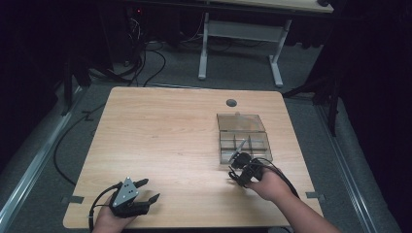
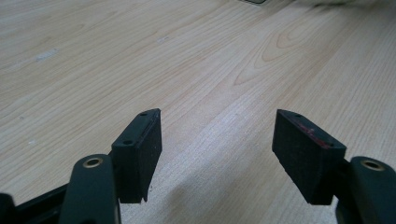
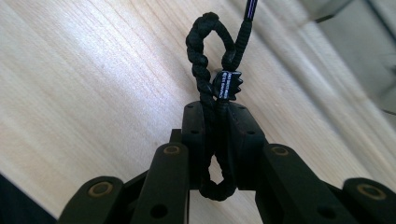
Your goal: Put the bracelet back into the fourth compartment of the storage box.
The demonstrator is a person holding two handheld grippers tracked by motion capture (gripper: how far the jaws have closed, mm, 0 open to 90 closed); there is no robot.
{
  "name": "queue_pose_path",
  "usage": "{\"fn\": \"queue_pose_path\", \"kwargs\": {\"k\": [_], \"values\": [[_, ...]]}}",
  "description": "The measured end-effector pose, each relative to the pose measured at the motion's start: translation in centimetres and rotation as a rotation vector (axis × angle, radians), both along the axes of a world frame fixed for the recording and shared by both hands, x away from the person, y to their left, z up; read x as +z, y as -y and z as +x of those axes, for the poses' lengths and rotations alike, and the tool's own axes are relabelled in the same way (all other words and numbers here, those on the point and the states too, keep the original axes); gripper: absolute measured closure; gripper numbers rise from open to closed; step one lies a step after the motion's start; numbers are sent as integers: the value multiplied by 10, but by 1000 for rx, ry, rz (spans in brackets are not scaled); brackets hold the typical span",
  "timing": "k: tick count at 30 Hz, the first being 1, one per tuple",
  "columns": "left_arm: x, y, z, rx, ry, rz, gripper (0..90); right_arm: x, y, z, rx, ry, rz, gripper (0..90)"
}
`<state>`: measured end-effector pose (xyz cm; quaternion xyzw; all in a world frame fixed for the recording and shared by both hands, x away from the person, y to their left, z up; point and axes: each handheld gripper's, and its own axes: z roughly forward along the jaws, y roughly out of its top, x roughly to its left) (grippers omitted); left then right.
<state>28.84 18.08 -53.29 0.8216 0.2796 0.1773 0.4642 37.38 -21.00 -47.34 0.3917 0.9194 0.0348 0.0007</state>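
black braided cord (image 3: 208, 88) sits clamped in the right hand-held gripper (image 3: 215, 135) beside a clear compartment box (image 1: 244, 141), while the left hand-held gripper (image 2: 217, 156) gapes empty over the wooden table (image 1: 160, 141).

Table (image 1: 160, 136): compartment box (image 1: 244, 145) sits right of centre, its lid (image 1: 240, 122) lying open on the far side. Cable hole (image 1: 231, 103) lies beyond the box, near the far edge.

Right gripper (image 1: 239, 162) — at the box's near edge, over the table; braided cord (image 3: 210, 70) is pinched between its jaws, a loop standing out past the tips.

Left gripper (image 1: 145, 190) — near-left corner, well apart from the box, bare tabletop between and ahead of its jaws.

Second table (image 1: 272, 5) stands behind, on the floor (image 1: 48, 160).
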Motion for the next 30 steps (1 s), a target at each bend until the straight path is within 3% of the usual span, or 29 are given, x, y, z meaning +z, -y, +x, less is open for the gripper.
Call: {"fn": "queue_pose_path", "kwargs": {"k": [8, 11, 14, 16, 17, 24, 26, 28, 30], "values": [[0, 0, 0, -2, -1, 2, 335, 27, 6, 2, 10, 28, 2, 782], [0, 0, 0, -2, -1, 1, 335, 37, 5, 5, -29, 31, 7, 782], [0, 0, 0, -2, -1, 0, 335, 47, 3, 14, -29, 44, 6, 782], [0, 0, 0, -3, -2, -1, 335, 51, 3, 25, 33, 68, 8, 782], [0, 0, 0, -2, -2, 0, 335, 53, 0, 25, 5, 58, -1, 782], [0, 0, 0, -5, -1, -6, 335, 52, -14, 49, 7, 52, -20, 782], [0, 0, 0, -6, -2, -4, 335, 50, -18, 52, -23, 40, -25, 783], [0, 0, 0, -6, -1, -5, 335, 48, -19, 57, 7, 49, -29, 782], [0, 0, 0, -7, -1, -2, 335, 46, -21, 60, -23, 33, -30, 782]]}}
